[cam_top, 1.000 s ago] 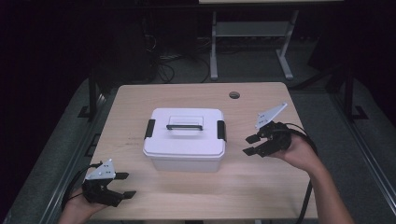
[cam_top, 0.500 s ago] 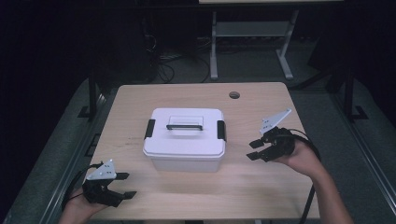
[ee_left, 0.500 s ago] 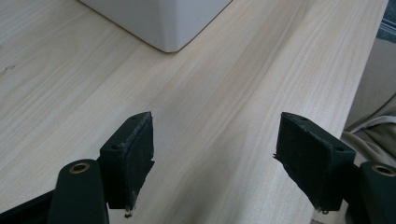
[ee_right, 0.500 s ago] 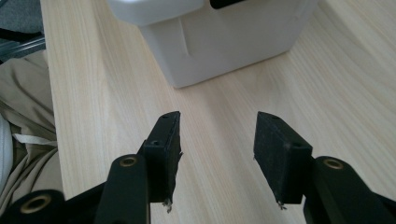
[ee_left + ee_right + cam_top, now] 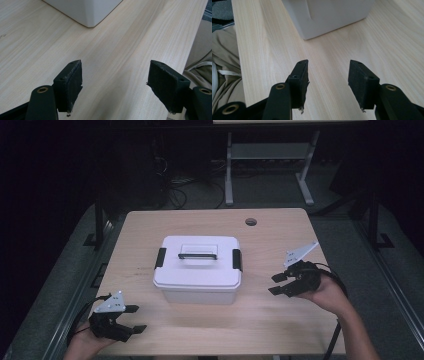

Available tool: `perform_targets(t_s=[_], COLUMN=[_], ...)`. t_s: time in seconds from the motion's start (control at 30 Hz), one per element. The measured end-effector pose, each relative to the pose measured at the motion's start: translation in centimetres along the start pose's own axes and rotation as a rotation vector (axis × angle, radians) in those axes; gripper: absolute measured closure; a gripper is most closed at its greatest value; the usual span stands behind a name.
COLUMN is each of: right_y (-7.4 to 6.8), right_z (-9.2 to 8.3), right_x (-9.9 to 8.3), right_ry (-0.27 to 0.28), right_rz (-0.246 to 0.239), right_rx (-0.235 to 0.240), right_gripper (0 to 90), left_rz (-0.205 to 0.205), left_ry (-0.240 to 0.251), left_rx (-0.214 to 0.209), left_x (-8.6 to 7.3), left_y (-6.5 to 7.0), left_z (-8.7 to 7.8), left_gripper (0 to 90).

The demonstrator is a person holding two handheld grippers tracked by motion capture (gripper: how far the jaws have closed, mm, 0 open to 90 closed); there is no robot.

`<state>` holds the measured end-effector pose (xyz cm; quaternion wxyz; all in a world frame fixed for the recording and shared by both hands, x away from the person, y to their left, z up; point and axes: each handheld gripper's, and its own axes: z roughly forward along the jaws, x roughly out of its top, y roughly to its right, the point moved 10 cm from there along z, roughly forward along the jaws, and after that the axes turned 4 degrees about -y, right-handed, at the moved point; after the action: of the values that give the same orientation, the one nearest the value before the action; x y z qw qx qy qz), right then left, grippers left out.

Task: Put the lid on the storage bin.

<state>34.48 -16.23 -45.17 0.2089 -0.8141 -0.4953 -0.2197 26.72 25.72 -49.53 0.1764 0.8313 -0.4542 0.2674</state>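
While both tools stand off the white lidded plastic box (image 5: 197, 269), which sits at the centre of the pale wood-grain worktop (image 5: 280, 330), nothing is gripped. Left tool (image 5: 131, 319) is wide open and empty; right tool (image 5: 277, 283) is partly open, empty, just right of the box. Approach should be level and square to the black side latches (image 5: 237, 259). Box walls appear smooth, rounded at the corners.

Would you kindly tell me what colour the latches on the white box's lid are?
Black; the latches at both ends of the box show best in the high view.
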Motion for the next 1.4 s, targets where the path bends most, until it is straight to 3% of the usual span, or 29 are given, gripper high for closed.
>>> perform_targets(t_s=[1.4], right_y=[-0.1], right_z=[0.7], right_x=[-4.5], right_ry=[0.02], right_rz=[0.067], right_rx=[0.004], right_gripper=[49.3], left_rz=[-0.011], left_ry=[-0.001], left_rx=[0.006], left_x=[-0.2], left_y=[-0.2], left_z=[0.1], left_gripper=[27.1])
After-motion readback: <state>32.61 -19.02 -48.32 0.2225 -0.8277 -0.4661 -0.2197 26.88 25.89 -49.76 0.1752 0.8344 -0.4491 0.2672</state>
